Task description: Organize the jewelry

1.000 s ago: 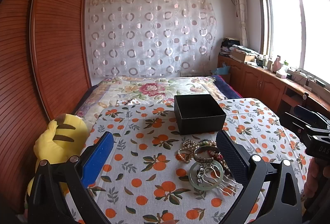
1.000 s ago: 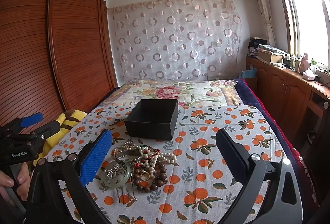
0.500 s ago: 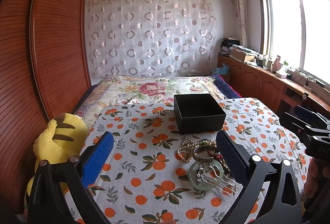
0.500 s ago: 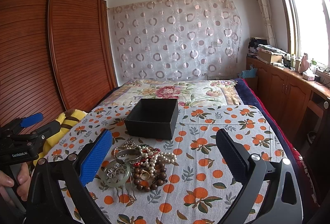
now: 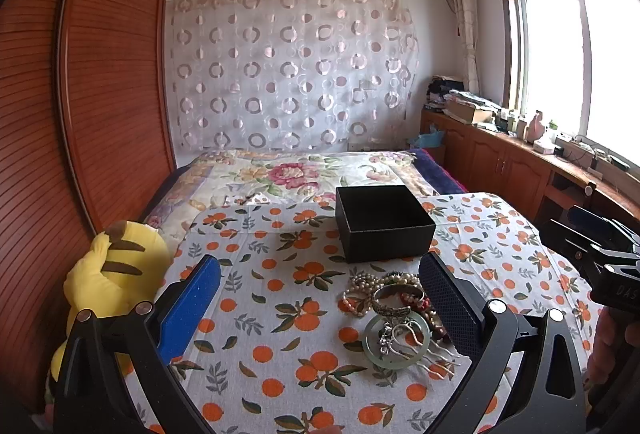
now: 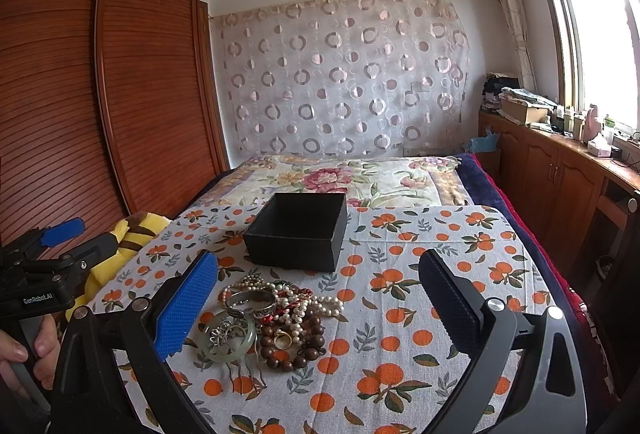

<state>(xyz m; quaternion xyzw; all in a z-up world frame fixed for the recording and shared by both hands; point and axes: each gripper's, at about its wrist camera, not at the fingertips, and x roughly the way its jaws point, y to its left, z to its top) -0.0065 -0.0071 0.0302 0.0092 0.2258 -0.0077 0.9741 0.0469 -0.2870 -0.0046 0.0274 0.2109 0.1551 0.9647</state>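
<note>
A pile of jewelry (image 6: 272, 318) lies on the orange-print cloth (image 6: 420, 298): a pale green bangle (image 6: 228, 342), a silver bangle (image 6: 250, 300), pearl strands, dark wooden beads (image 6: 296, 348) and a hair comb. An open black box (image 6: 298, 230) stands just behind it. My right gripper (image 6: 320, 310) is open above the cloth, its left finger beside the pile. My left gripper (image 5: 320, 310) is open too; in its view the pile (image 5: 396, 314) lies by its right finger and the box (image 5: 382, 222) behind.
A yellow plush toy (image 5: 108, 274) lies at the cloth's left edge. A wooden wardrobe (image 5: 80, 94) runs along the left, low cabinets (image 6: 560, 178) under the window on the right. The floral bedspread (image 6: 340, 180) stretches behind the box.
</note>
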